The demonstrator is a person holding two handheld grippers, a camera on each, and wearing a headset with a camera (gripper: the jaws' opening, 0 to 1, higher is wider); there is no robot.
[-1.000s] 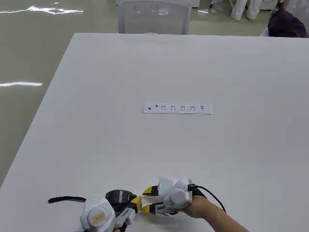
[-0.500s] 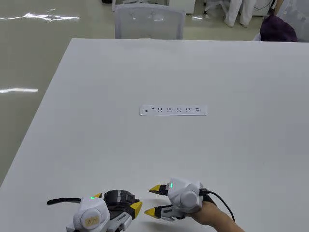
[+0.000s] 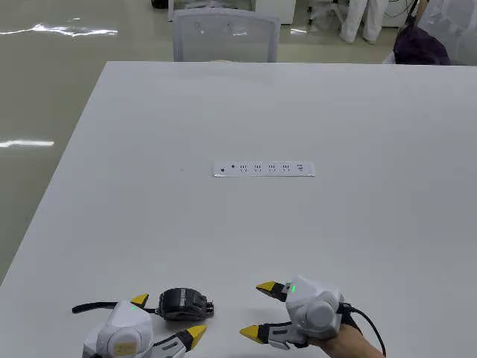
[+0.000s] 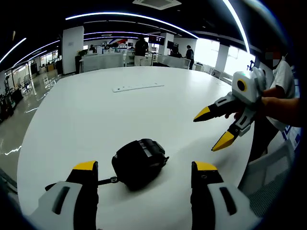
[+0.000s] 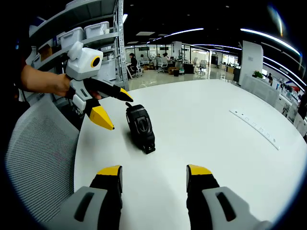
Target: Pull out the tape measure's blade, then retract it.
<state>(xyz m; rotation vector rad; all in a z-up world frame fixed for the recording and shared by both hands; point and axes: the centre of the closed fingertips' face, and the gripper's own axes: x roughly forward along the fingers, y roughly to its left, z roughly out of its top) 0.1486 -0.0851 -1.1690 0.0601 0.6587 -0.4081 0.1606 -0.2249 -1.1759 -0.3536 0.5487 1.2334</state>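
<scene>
Near edge of the white counter [image 3: 358, 224], head view, left to right; a black strap [image 3: 93, 306] lies flat on the surface, running left from the tape measure; next the left claw [image 3: 168, 317], yellow-tipped, jaws spread wide, pinching nothing; the tape measure [image 3: 182, 302], black, rests on the counter just ahead of that claw, in line with the gap between its tips, touched by neither.

Left gripper view agrees; tape measure [image 4: 140, 162] sits between and a little beyond the two tips, bare counter on either side of it; right claw [image 4: 208, 132] off to the right.

Head view again; the right claw [image 3: 258, 310] is near the tape measure but apart from it, jaws spread, empty, tips pointing left; a hand [image 3: 346, 344] grips its body; a dark cable [image 3: 369, 328] trails behind.

Right gripper view; tape measure [image 5: 140, 125] ahead on the counter, left claw [image 5: 119, 113] just beyond it, jaws apart.

Mid-counter: a white power strip [image 3: 264, 169], well apart from all of it; at the far edge, a grey chair [image 3: 223, 33].
</scene>
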